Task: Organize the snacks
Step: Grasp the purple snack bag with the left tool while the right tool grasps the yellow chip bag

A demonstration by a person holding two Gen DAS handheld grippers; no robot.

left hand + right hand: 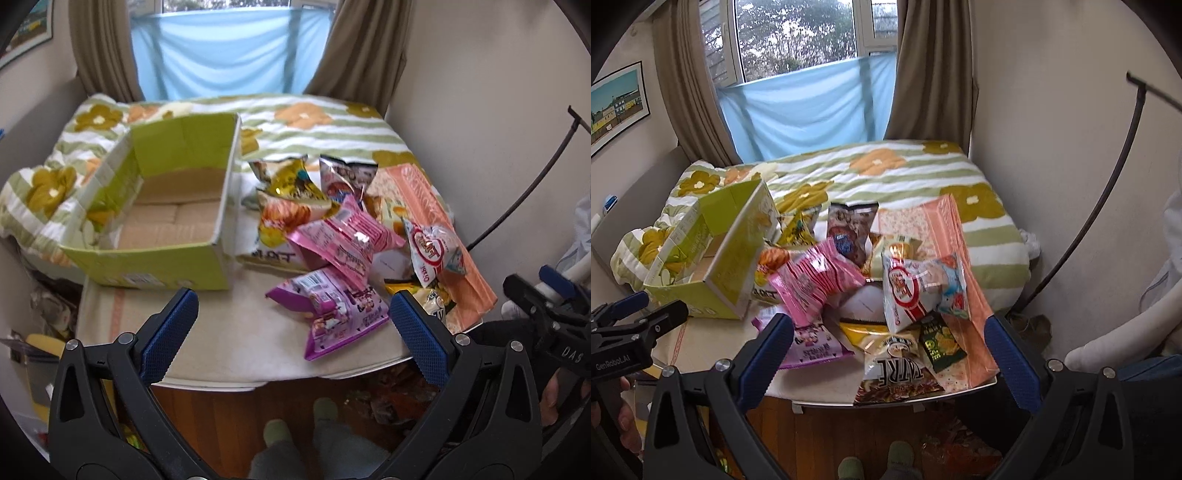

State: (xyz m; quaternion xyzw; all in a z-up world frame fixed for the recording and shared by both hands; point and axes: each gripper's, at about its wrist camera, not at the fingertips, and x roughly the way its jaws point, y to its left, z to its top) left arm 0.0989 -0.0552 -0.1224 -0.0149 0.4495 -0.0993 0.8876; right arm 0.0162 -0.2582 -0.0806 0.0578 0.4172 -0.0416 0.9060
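An open, empty green cardboard box (166, 206) (713, 266) stands at the left of a small white table (229, 343). A heap of snack bags lies to its right: a pink bag (347, 236) (816, 280), a purple bag (332, 314), a white-and-red bag (432, 251) (916, 288), a brown-and-white bag (897, 376) at the front edge, and a flat peach box (443, 221) (942, 229). My left gripper (291, 317) is open above the table's front edge, near the purple bag. My right gripper (886, 343) is open and empty before the heap.
A flower-patterned blanket (314, 122) covers the bed behind the table. Walls stand close at the right. A black curved rod (1089, 221) leans there. Wooden floor and the person's feet (299, 421) lie below. Clutter sits on the floor at the left.
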